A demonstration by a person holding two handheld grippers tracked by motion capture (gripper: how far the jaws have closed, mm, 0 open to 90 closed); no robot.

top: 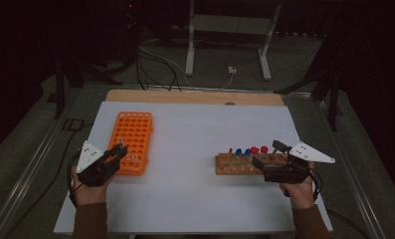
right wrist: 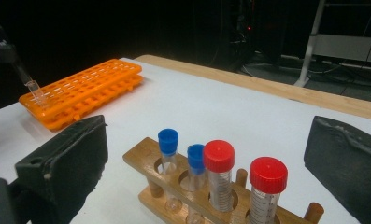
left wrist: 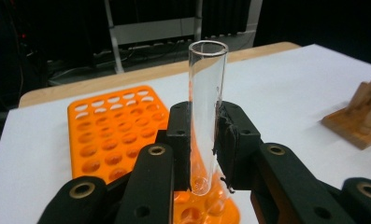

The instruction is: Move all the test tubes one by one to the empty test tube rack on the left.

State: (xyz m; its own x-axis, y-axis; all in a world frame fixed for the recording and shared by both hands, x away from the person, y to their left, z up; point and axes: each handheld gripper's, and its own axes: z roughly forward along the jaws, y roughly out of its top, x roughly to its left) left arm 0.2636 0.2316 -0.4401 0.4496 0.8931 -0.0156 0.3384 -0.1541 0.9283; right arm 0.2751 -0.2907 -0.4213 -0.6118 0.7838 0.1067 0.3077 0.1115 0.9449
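Left fingers [left wrist: 203,140] clamped on clear glass tube [left wrist: 206,93], upright, bottom end just above near edge of orange rack [left wrist: 108,135] on desk [top: 195,199]. Right fingers [right wrist: 206,172] wide apart, nothing gripped, flanking wooden rack [right wrist: 174,186] with capped tubes [right wrist: 219,158].

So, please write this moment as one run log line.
left gripper: shut on glass tube, upright over orange rack | right gripper: open, at wooden rack | capped tubes: two blue, two red
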